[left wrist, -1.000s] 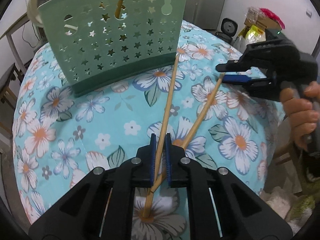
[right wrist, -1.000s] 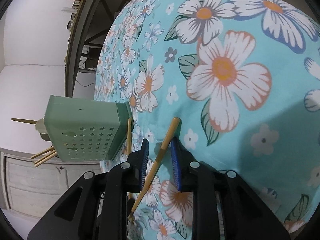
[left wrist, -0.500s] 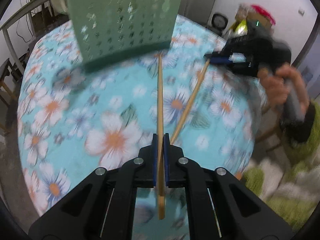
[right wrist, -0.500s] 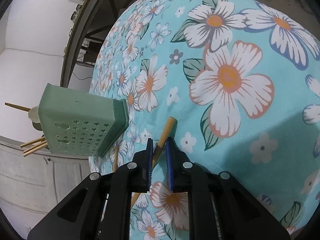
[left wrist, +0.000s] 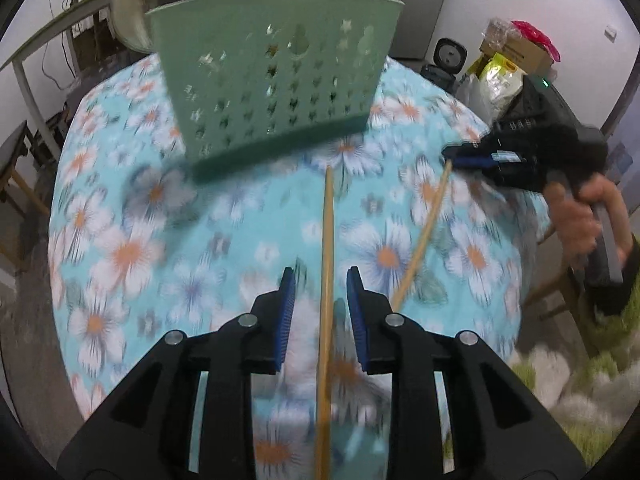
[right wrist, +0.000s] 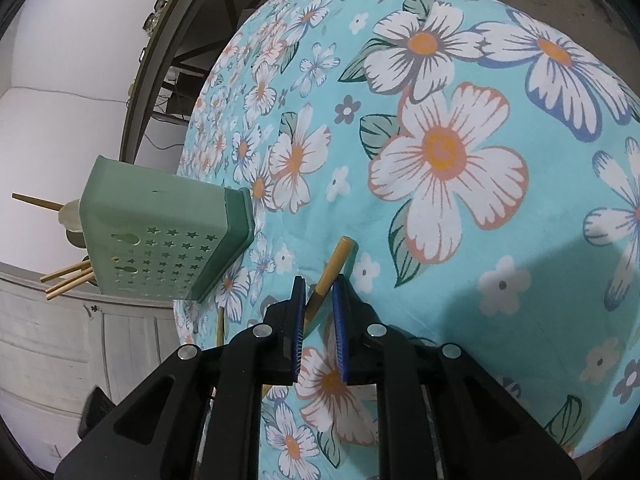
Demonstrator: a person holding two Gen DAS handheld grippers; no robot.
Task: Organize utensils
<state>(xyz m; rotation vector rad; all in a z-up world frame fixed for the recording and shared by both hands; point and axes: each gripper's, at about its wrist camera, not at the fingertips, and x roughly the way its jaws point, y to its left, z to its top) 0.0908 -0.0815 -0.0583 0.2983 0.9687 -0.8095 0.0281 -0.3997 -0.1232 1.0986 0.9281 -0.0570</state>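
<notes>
A thin bamboo chopstick (left wrist: 327,264) lies between the opening, spread jaws of the left hand-held gripper (left wrist: 321,280), untouched by its pads. The right hand-held gripper (right wrist: 319,285) pinches a second bamboo chopstick (right wrist: 334,270) off the floral-clothed worktop (right wrist: 500,260). This looks like the pick-up step; next, carry it ahead-left into the green star-perforated plastic utensil basket (right wrist: 160,232).
</notes>
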